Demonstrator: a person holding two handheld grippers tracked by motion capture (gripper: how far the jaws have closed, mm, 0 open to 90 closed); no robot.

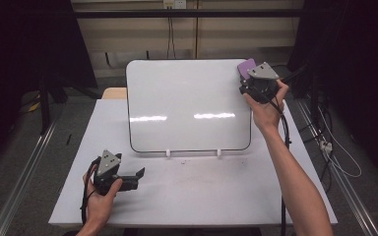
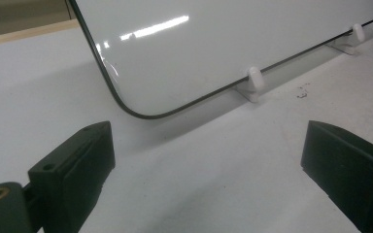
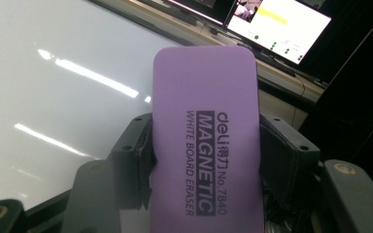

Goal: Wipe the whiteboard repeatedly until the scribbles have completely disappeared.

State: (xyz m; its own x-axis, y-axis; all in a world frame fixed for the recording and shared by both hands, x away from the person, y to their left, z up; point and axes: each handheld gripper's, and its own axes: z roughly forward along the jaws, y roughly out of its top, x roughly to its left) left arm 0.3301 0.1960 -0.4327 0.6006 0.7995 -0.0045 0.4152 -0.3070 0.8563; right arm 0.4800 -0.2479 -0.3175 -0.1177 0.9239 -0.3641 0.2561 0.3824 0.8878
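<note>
High view, nearest you first: your left hand (image 1: 98,196) rests low on the white table (image 1: 192,196), holding the left gripper (image 1: 137,175) near the front left edge, its jaws pointing toward the right and spread wide apart with nothing between them. From the left gripper view you look between those two black jaws across bare tabletop to the lower corner of the whiteboard (image 2: 233,43), which leans on small white clip feet (image 2: 254,80), well clear of the jaws. Farther back in the high view, the whiteboard (image 1: 187,105) stands propped across the middle of the table, wiped clean and glossy with light streaks. At its top right corner, your right hand (image 1: 266,105) reaches up with the right gripper (image 1: 250,78), and the purple eraser (image 1: 246,68) shows just beside the board's upper edge. In the right gripper view, that gripper's jaws are clamped on the two long sides of the eraser (image 3: 206,141), a magnetic whiteboard eraser with its printed face toward the camera and the board surface behind it to the left.
</note>
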